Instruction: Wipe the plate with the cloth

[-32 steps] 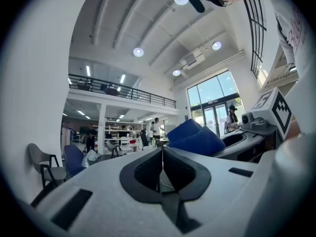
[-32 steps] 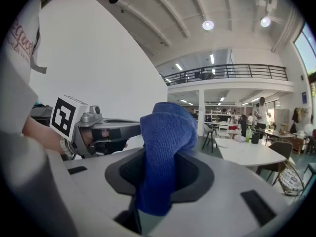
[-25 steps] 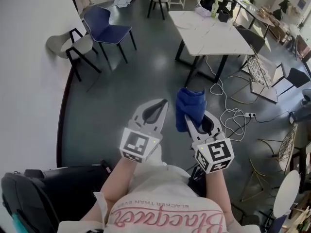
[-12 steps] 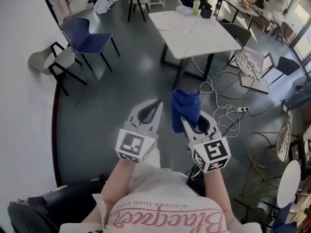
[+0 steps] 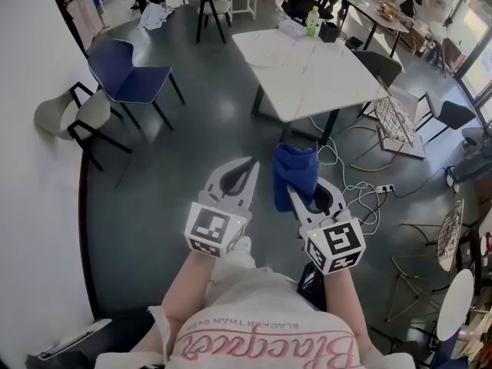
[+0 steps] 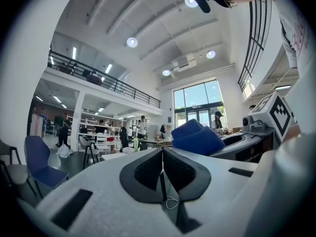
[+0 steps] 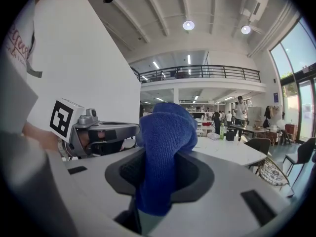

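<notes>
The right gripper (image 5: 301, 198) has its jaws pinching the blue cloth (image 5: 296, 171). Most of the cloth bunches up in a loose wad beyond the jaw tips, and a short tail hangs below them. The left gripper (image 5: 247, 166) is just beside it, jaws pressed together with nothing between them.

No plate shows in any view. Both grippers hang over open floor (image 5: 177, 167), well short of the white bench (image 5: 307, 75), which carries a bottle (image 5: 312, 21) and some small items too far off to name. Wiping has not begun, and the plate has yet to be found.

What could go wrong:
- The cloth seems held by one fold only. A snag or a hard rub could pull it out of the jaws.
- The loose wad may skid over a plate instead of pressing flat, so a smooth plate could slide or spin on the bench.
- The left jaws must spread before they can steady anything.
- Cables (image 5: 357, 187) sprawl on the floor near the bench, a likely trip hazard on the way there.
</notes>
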{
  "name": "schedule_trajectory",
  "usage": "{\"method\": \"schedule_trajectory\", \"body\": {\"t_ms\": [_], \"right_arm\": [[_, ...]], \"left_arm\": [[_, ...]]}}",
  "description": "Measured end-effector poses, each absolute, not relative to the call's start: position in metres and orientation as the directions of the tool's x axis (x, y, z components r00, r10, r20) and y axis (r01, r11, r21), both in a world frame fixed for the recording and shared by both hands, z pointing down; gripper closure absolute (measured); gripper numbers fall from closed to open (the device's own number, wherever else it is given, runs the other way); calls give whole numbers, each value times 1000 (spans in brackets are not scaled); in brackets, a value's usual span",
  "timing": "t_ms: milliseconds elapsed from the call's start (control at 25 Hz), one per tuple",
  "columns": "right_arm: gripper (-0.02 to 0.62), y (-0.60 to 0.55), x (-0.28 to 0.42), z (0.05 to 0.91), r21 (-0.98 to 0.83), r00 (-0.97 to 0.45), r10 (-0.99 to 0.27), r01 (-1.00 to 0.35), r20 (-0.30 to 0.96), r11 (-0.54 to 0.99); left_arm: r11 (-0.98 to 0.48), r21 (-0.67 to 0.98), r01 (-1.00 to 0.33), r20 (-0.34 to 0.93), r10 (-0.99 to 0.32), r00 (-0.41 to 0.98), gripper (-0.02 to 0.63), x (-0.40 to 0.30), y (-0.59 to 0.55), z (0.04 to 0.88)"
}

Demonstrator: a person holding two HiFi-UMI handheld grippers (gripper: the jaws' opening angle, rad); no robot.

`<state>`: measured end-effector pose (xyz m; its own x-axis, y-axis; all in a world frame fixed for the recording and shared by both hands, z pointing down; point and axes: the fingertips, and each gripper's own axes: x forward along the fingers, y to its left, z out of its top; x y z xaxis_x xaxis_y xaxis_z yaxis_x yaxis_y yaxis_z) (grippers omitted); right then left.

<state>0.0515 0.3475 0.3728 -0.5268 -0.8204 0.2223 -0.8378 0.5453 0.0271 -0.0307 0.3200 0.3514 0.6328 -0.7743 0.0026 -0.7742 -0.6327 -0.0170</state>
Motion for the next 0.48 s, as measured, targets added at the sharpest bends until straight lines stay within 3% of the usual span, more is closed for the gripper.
{"method": "schedule_trajectory", "body": {"t_ms": [480], "right_arm": [[472,245,19,380,31,-509,-824,-846,251,532]], "left_arm": [[-643,35,-765,11,-765,644,604,-67,206,357]]}}
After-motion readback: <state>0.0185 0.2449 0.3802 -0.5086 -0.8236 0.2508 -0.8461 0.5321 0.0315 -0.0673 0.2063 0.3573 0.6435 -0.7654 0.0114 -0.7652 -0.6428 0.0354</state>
